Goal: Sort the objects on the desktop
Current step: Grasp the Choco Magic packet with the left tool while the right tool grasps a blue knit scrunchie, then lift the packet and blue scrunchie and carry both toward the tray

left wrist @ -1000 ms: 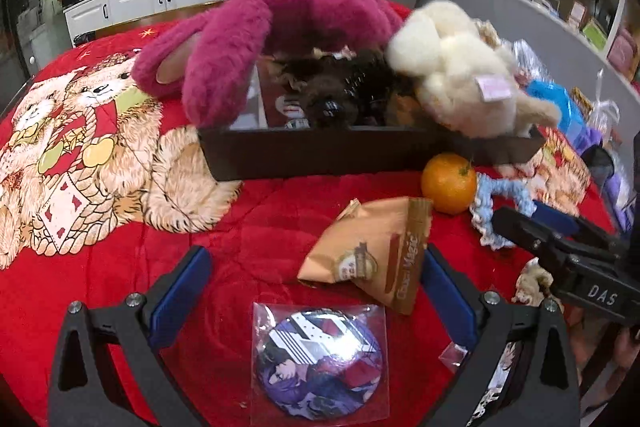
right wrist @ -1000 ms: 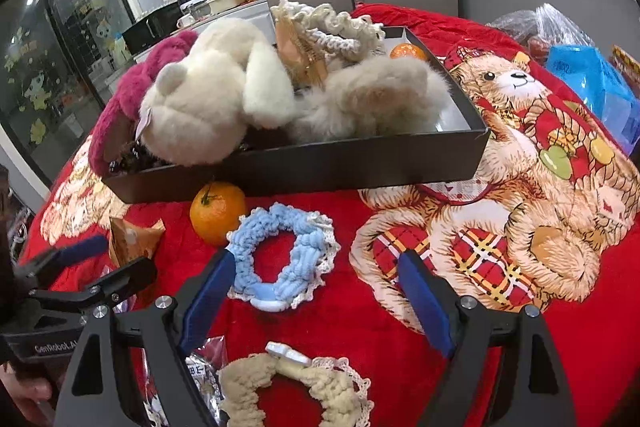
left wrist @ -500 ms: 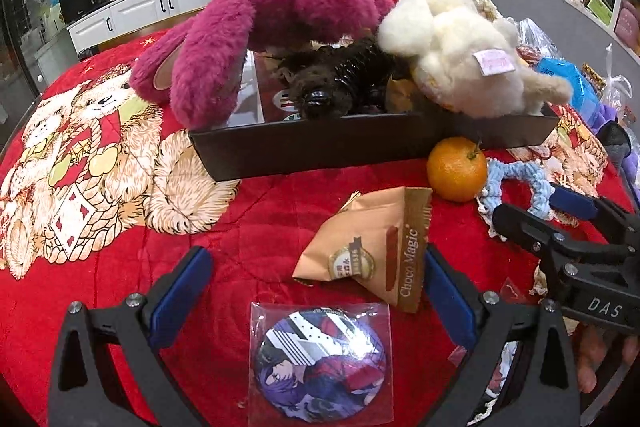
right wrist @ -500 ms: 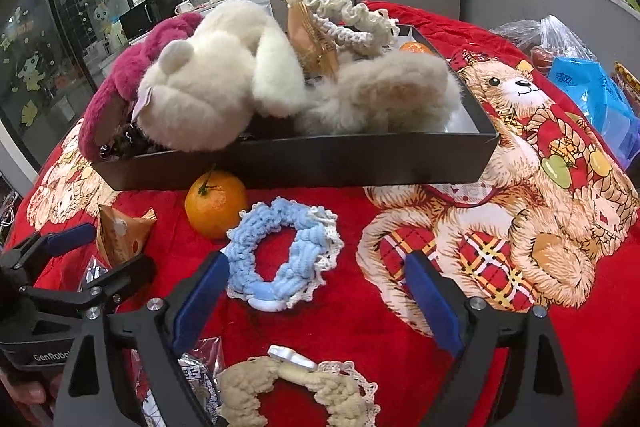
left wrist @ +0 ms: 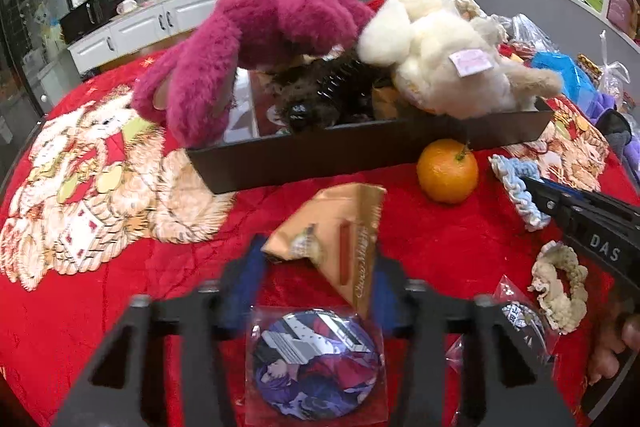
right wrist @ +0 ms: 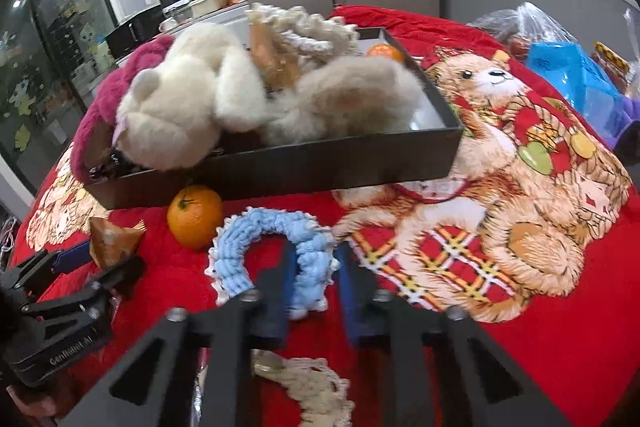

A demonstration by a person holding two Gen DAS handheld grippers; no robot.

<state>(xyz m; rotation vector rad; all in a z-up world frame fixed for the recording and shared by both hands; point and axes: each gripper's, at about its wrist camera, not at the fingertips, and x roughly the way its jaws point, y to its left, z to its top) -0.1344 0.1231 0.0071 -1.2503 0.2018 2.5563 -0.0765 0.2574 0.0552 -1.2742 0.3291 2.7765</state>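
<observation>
My left gripper [left wrist: 316,283] is closing on a brown snack packet [left wrist: 336,227] lying on the red blanket; its blue pads touch both edges of the packet's lower tip. Just in front of it lies a round picture badge [left wrist: 316,359] in a clear pouch. In the right wrist view, my right gripper [right wrist: 314,279] is closing on the right side of a blue scrunchie [right wrist: 240,239], with the band pinched between the pads. An orange [right wrist: 195,217] sits beside the scrunchie, against the black box [right wrist: 320,167] that holds plush toys.
A cream scrunchie [left wrist: 560,287] and a second small pouch [left wrist: 516,319] lie at the near right. A magenta plush [left wrist: 260,39] and a cream plush [left wrist: 432,55] overhang the box. A blue bag [right wrist: 576,79] and other bags crowd the far right edge.
Both grippers went from wide open to closed in: the left around the snack packet, the right onto the blue scrunchie's band. Neither hand has shifted much.
</observation>
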